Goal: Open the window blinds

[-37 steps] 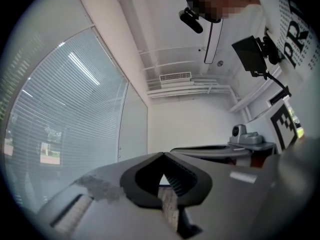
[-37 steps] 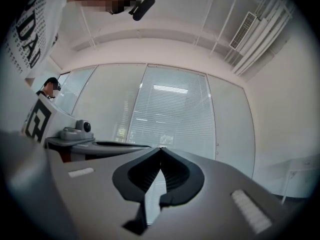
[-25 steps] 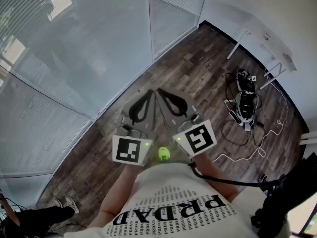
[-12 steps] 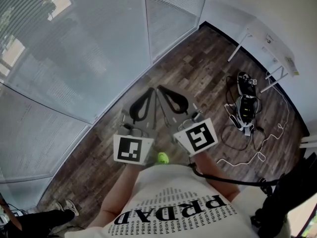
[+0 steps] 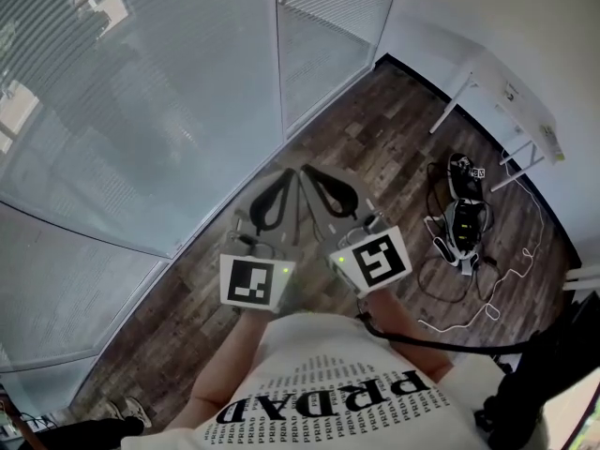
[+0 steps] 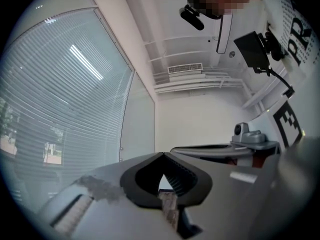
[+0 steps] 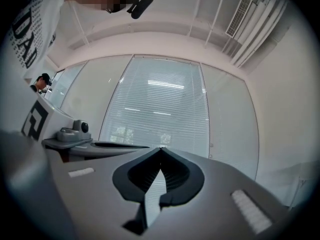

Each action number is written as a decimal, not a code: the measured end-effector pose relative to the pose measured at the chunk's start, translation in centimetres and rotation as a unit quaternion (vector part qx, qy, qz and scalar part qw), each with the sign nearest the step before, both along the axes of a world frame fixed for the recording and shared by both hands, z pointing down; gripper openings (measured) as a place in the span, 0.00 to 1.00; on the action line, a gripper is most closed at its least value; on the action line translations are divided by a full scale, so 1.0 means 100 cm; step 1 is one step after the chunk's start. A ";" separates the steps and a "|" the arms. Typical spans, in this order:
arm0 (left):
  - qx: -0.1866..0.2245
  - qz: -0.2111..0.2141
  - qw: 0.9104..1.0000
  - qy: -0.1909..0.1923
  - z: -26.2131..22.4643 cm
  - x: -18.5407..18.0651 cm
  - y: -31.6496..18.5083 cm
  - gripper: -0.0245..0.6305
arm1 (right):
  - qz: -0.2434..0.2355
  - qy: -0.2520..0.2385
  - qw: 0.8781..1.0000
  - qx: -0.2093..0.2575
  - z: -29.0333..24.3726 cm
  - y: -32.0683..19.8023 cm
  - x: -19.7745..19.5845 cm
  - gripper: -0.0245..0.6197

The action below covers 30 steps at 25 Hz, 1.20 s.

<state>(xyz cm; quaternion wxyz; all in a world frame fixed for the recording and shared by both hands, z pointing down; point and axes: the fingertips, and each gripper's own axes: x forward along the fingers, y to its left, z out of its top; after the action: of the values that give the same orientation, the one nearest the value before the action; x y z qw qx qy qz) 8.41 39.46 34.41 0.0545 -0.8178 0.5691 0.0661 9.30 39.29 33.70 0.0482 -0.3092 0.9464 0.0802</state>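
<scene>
We take the window blinds for thin, smooth slats, pale and faintly glossy where the light catches them. The floor looks like wood planking, dark and matt, with a mottled grain. The left claw and the right claw are both matt grey plastic (the pads inside are darker and finely ribbed). The shirt is soft white cloth with black print, and the wall is smooth, matt white.

Head view up high, aimed steeply down. Gripper views low along their jaws, facing window blinds, shared by all three.
</scene>
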 end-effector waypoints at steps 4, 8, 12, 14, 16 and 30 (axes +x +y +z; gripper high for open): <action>0.002 0.004 1.000 0.000 -0.012 -0.020 -0.052 0.02 | 0.007 0.001 1.000 0.003 -0.011 -0.052 -0.020 0.05; 0.000 0.009 1.000 -0.003 -0.019 -0.031 -0.099 0.02 | 0.017 -0.004 1.000 -0.002 -0.019 -0.098 -0.030 0.05; 0.004 0.013 1.000 0.000 -0.020 -0.045 -0.136 0.02 | 0.018 -0.003 1.000 0.002 -0.018 -0.135 -0.044 0.05; 0.004 0.015 1.000 -0.001 -0.019 -0.055 -0.150 0.02 | 0.019 -0.004 1.000 0.002 -0.017 -0.150 -0.055 0.05; 0.006 0.017 1.000 0.000 -0.020 -0.063 -0.161 0.02 | 0.020 -0.003 1.000 0.004 -0.019 -0.162 -0.063 0.05; 0.010 -0.010 1.000 0.006 0.000 -0.065 -0.304 0.02 | 0.004 0.002 1.000 0.010 0.001 -0.306 -0.065 0.05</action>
<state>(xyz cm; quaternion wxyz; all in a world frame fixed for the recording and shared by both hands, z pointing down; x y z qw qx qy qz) 1.91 9.10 34.42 0.0598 -0.8112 0.5767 0.0761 2.78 8.68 33.75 0.0493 -0.3126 0.9443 0.0902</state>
